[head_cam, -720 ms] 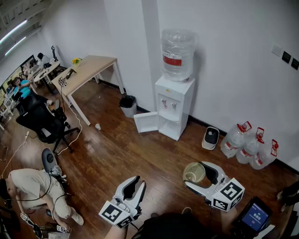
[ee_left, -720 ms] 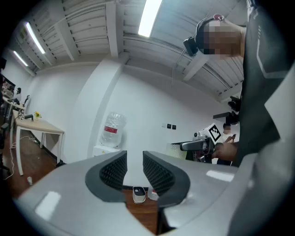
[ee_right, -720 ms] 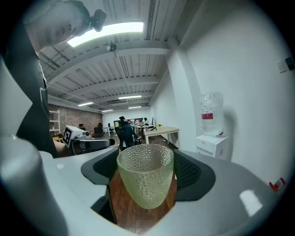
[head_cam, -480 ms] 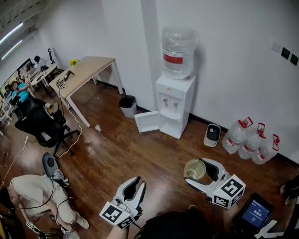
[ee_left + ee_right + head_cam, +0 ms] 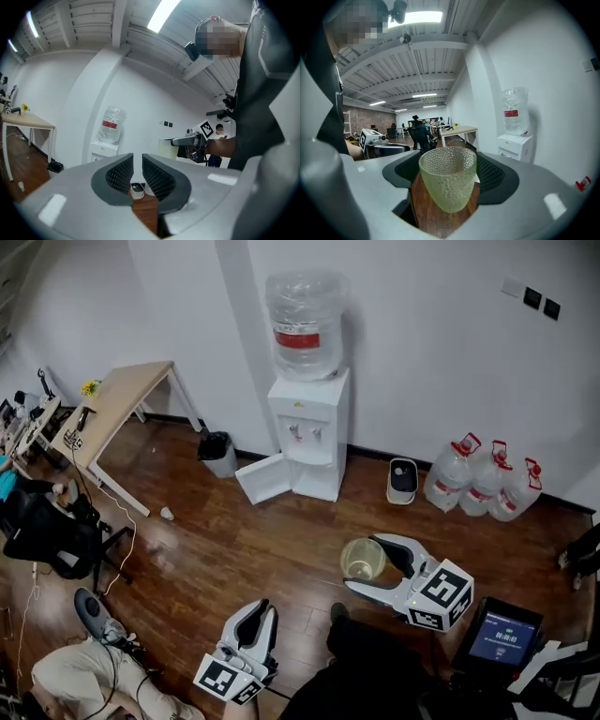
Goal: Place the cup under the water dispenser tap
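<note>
In the head view my right gripper (image 5: 367,559) is shut on a pale green dimpled glass cup (image 5: 356,568), held upright above the wood floor. The right gripper view has the cup (image 5: 447,183) between the black pads (image 5: 490,173), which press its sides. The white water dispenser (image 5: 307,427), with a bottle (image 5: 302,324) on top, stands against the far wall well beyond the cup; its taps (image 5: 305,432) have nothing under them. My left gripper (image 5: 253,632) hangs lower left, its jaws together with only a slit and nothing between them (image 5: 137,164).
The dispenser's lower cabinet door (image 5: 262,479) stands open. Three water jugs (image 5: 483,486) and a small white device (image 5: 402,479) sit along the wall at right. A bin (image 5: 218,454) and desk (image 5: 112,409) are at left, a person (image 5: 75,681) is on the floor, and a tablet (image 5: 500,648) is beside me.
The head view has swung right, so the dispenser has slid left in the picture. The cup stays in the right gripper; both grippers keep their poses.
</note>
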